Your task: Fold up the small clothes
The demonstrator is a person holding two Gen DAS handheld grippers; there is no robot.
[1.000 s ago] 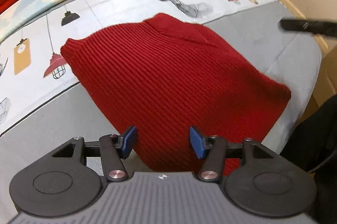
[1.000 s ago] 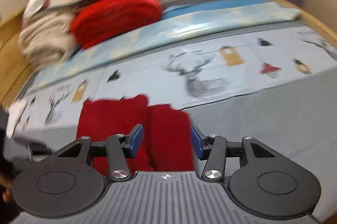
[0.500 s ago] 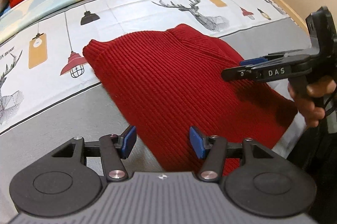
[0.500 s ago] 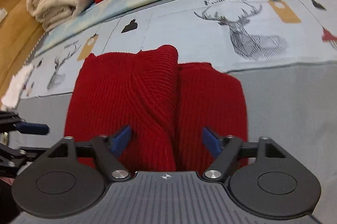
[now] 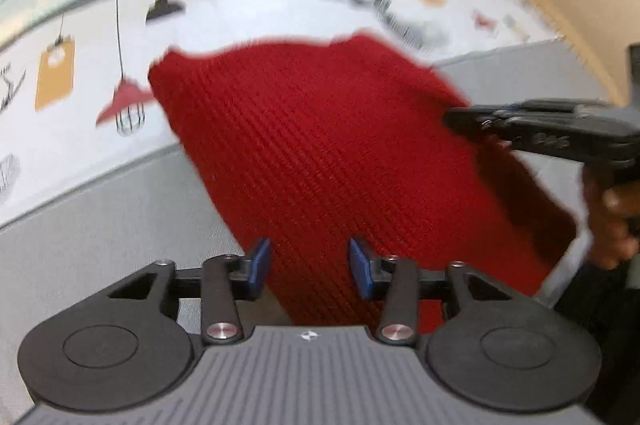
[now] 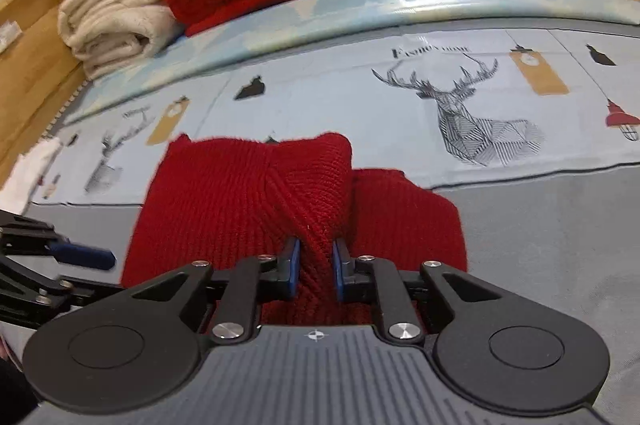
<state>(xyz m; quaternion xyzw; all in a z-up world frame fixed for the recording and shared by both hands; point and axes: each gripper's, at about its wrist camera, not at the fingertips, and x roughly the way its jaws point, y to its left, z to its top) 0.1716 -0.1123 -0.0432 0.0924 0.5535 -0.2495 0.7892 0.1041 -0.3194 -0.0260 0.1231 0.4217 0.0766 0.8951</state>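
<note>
On the bed, right gripper just closed, pinching sweater ridge; left gripper closing, unclamped at sweater's hem; lift evenly.

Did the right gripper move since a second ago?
Yes. The right gripper came down toward the red sweater; the deer print now sits higher in its view. Its fingers have just been closing and pinch a sweater fold.

Two wrist fisheyes, both close over the bed.
Left view looked steeply down past its left gripper onto the red knit garment; right view faced more shallowly across the printed sheet. Both shared the garment, and each caught the other gripper at its edge.
</note>
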